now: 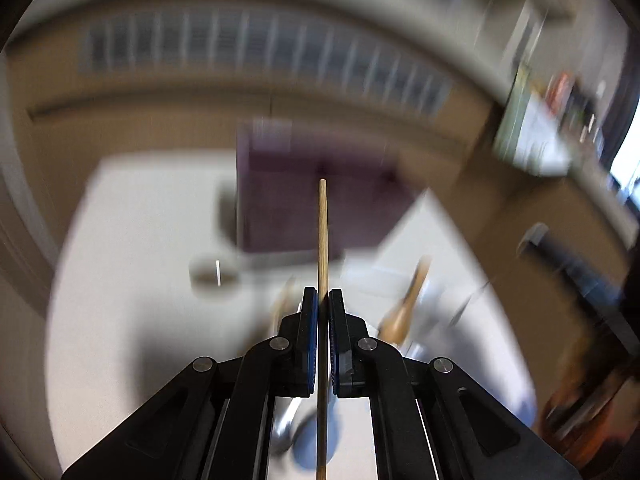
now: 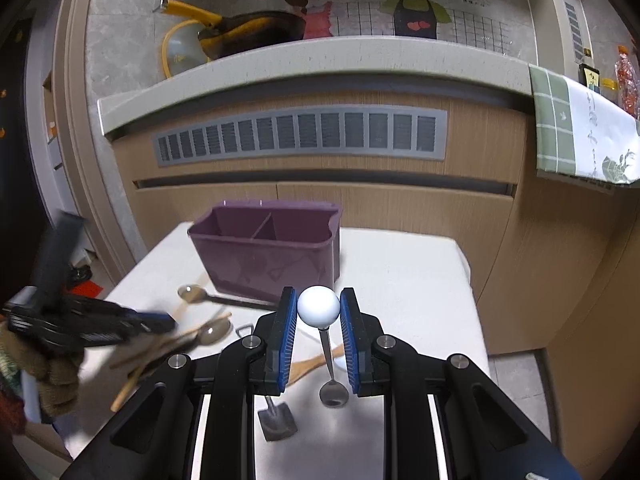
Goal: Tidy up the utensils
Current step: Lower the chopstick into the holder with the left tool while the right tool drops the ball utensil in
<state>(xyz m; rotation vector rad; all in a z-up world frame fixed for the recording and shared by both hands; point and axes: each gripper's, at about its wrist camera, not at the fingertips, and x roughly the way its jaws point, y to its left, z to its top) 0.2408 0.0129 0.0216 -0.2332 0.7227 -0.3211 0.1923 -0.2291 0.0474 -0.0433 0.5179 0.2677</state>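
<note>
My left gripper [image 1: 323, 300] is shut on a thin wooden chopstick [image 1: 322, 236] that sticks out forward toward the purple utensil holder [image 1: 304, 200]; this view is motion-blurred. My right gripper [image 2: 318, 308] is shut on the white ball end [image 2: 319, 306] of a small metal spoon [image 2: 332, 380], whose bowl hangs down toward me. The purple holder [image 2: 264, 256] with a divider stands on the white table [image 2: 400, 280] ahead. The left gripper [image 2: 104, 320] shows blurred at the left of the right wrist view, above loose spoons and wooden utensils [image 2: 192, 336].
A dark-handled spoon [image 2: 200, 294] lies before the holder. A wooden spatula [image 2: 312, 364] and a small metal shovel-shaped utensil [image 2: 276, 420] lie under my right gripper. A wooden cabinet with a vent [image 2: 300, 136] stands behind the table. A green cloth [image 2: 576, 132] hangs at the right.
</note>
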